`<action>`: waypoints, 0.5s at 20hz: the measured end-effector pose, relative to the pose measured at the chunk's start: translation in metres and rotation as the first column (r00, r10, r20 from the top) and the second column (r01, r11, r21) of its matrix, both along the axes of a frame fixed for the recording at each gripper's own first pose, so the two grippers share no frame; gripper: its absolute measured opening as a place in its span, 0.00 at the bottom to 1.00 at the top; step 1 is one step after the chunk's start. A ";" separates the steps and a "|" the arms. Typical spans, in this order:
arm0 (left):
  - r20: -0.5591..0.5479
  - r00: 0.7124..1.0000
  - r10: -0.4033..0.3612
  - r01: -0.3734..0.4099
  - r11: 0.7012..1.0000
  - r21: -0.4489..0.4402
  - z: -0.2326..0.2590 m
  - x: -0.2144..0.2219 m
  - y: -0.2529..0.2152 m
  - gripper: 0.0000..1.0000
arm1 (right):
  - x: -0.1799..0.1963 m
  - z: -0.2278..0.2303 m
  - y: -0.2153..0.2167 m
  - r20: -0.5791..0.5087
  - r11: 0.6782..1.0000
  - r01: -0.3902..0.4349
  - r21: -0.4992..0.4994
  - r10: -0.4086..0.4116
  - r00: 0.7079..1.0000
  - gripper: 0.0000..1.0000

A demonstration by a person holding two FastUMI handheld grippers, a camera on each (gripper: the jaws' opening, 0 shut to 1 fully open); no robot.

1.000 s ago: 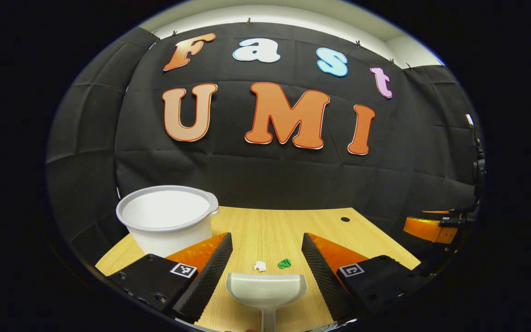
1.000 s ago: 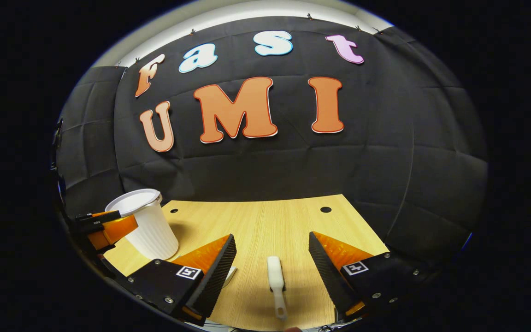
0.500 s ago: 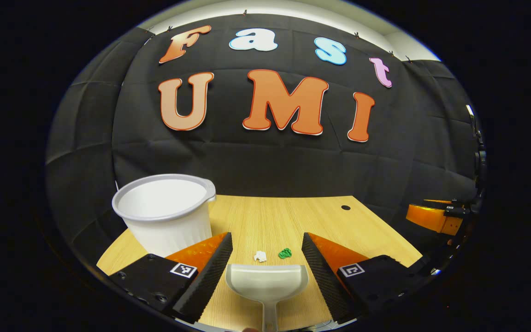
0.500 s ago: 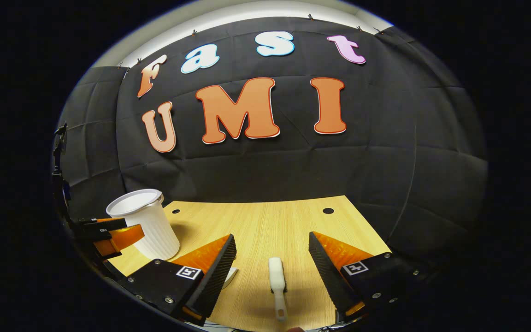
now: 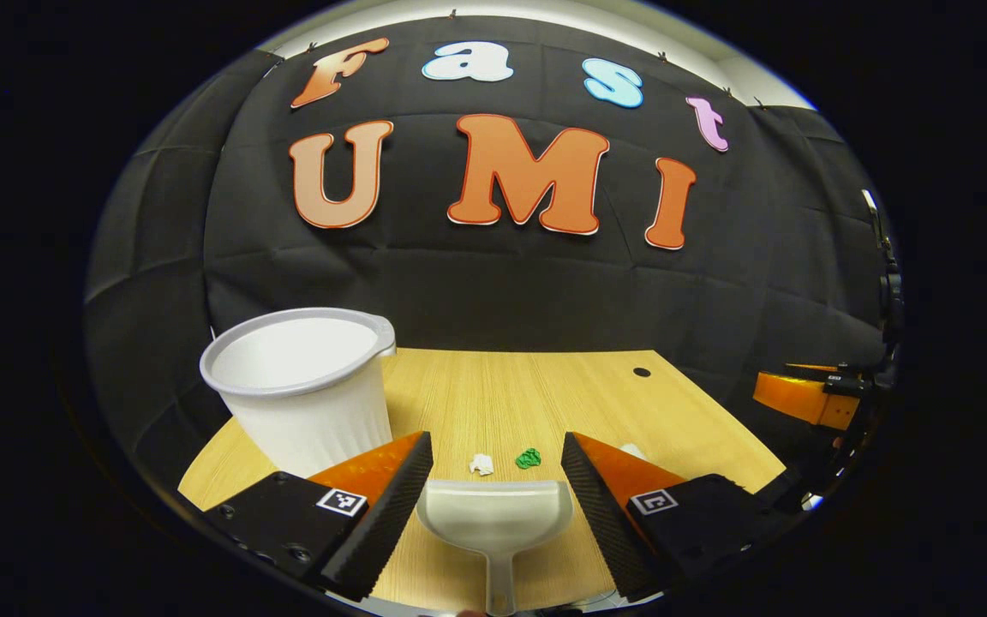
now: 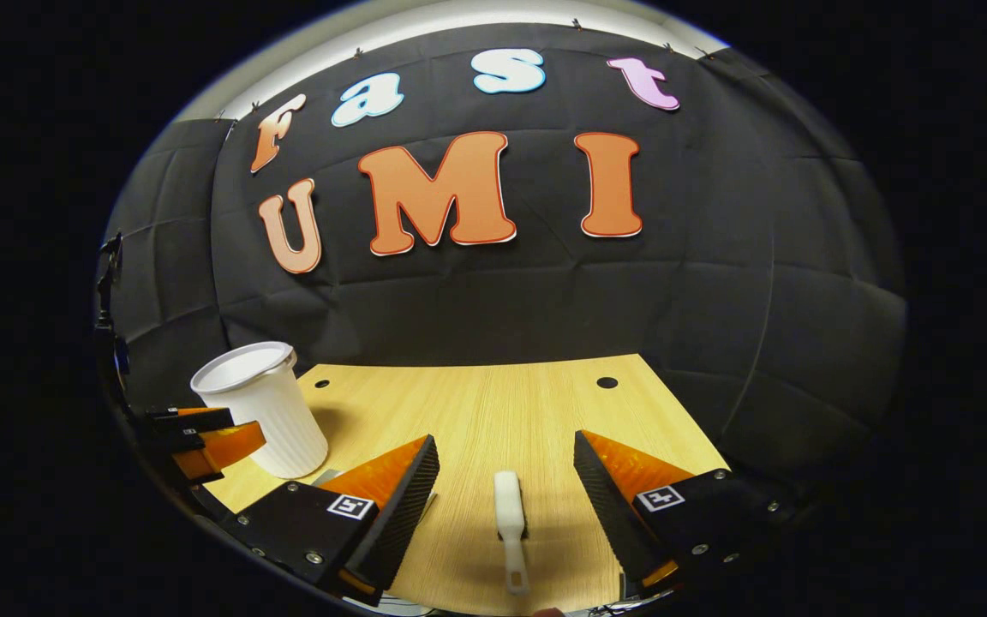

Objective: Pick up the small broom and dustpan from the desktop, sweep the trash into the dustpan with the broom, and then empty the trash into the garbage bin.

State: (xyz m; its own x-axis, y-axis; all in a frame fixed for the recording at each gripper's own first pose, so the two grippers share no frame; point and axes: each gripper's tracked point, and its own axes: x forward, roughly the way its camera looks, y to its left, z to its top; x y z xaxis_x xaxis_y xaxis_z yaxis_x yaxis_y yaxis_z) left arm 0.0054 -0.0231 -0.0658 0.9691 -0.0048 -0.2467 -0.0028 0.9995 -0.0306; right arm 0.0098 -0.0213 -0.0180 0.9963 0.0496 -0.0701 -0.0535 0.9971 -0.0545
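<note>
Left tongs (image 5: 496, 488): spread wide, nothing gripped, fingers standing either side of the dustpan without touching it. Dustpan (image 5: 495, 523): pale grey, lying flat on the desk (image 5: 502, 394) between those fingers, handle running toward 6 o'clock, open mouth toward 12. White scrap (image 5: 481, 464): crumpled, on the desk just beyond the dustpan's mouth at 12 o'clock. Green scrap (image 5: 529, 458): crumpled, just beside the white one at its 3 o'clock, apart from the dustpan. Garbage bin (image 5: 301, 386): white, ribbed, upright, open-topped, at 10 o'clock of the dustpan, partly behind the left finger; inside cannot be made out. Right tongs, as seen from the left gripper view (image 5: 806, 398): far at 3 o'clock near the desk's edge. Right tongs in the right gripper view (image 6: 506, 488): spread wide, nothing gripped. Small broom (image 6: 509, 527): white, lying flat on the desk between those fingers and touching neither, thin handle end toward 6 o'clock, thicker end toward 12. Left tongs again appear at 9 o'clock in the right gripper view, just in front of the bin. Desk: light wood grain, with a dark round hole (image 6: 607, 382) toward its far edge at 1 o'clock.
</note>
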 end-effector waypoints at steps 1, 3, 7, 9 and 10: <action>-0.031 0.999 -0.024 0.024 1.000 -0.005 -0.009 -0.001 -0.004 0.96 | 0.002 -0.003 -0.001 -0.005 1.000 0.000 -0.001 0.000 1.000 0.95; -0.117 0.991 -0.065 0.064 0.998 -0.009 -0.032 -0.004 -0.009 0.96 | 0.005 -0.010 -0.004 -0.019 1.000 0.005 -0.001 -0.005 1.000 0.95; -0.327 0.933 -0.150 0.138 0.989 -0.060 -0.091 -0.017 -0.011 0.97 | 0.007 -0.030 -0.009 -0.070 1.000 0.007 0.021 -0.005 0.998 0.95; -0.472 0.866 -0.167 0.160 0.986 -0.056 -0.125 -0.031 -0.002 0.97 | 0.009 -0.037 -0.014 -0.083 0.999 0.013 0.039 -0.010 0.996 0.95; -0.561 0.812 -0.160 0.156 0.986 -0.055 -0.141 -0.042 0.004 0.98 | 0.010 -0.042 -0.018 -0.094 0.999 0.020 0.047 -0.015 0.995 0.95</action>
State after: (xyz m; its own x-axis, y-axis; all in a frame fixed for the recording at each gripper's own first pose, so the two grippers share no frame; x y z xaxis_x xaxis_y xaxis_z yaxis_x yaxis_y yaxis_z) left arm -0.0371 -0.0194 -0.2069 0.6474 -0.1491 -0.7474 0.1366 0.9875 -0.0786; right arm 0.0198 -0.0397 -0.0603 0.9863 0.0378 -0.1607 -0.0387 0.9992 -0.0025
